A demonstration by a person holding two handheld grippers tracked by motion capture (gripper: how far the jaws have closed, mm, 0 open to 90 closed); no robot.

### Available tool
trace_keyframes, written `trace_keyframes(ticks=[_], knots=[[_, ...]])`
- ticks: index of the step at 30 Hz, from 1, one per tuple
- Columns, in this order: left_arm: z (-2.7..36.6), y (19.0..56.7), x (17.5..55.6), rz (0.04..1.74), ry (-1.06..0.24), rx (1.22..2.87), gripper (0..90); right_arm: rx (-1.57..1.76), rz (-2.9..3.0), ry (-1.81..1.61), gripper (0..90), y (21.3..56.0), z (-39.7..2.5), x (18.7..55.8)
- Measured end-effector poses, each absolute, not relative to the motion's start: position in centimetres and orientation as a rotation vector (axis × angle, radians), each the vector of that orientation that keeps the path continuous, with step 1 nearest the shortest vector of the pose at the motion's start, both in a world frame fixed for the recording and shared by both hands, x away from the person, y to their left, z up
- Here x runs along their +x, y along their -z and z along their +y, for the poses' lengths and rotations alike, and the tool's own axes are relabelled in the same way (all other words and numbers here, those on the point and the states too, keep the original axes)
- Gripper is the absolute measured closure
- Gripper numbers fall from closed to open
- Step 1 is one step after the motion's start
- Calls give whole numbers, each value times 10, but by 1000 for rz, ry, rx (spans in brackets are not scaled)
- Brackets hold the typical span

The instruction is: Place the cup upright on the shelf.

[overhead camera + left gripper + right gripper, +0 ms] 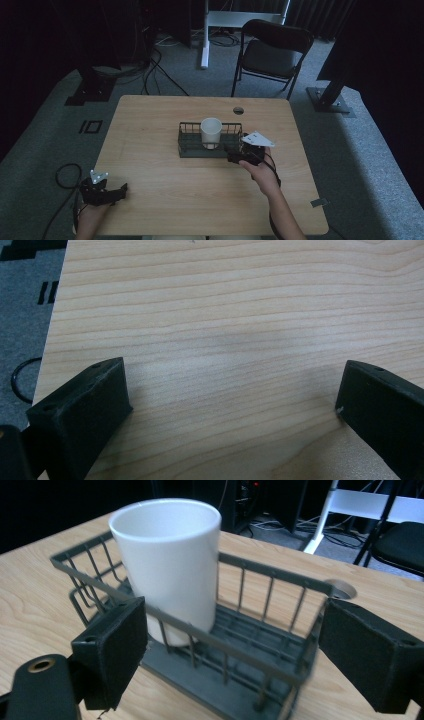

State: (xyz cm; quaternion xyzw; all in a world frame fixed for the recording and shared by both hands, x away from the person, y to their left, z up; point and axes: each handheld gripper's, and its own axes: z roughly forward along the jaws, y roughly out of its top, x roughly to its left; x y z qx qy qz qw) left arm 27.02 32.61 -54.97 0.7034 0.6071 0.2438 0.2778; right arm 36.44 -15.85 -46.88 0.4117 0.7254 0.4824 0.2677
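One white cup (pixel 211 132) stands upright mid-basket (pixel 187 148) at desk center, right gripper (pixel 227 645) fingers wide around the 3 o'clock corner, so closing now probably snags wire, not cup.

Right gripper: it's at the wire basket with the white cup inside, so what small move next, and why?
Probably ease the right gripper forward so its open jaws straddle the wire basket's near corner, then close. The white cup stands upright inside it, and the jaws are spread on either side of that corner without touching it.
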Motion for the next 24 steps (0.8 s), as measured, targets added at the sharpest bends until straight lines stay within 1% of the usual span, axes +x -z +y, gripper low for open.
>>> trace_keyframes(ticks=[17,24], knots=[[326,550,270,1630,-655,1888,9,1180,1951,-1257,122,493,-190,349],[326,550,270,1630,-655,1888,9,1234,1947,-1215,123,508,-209,343]])
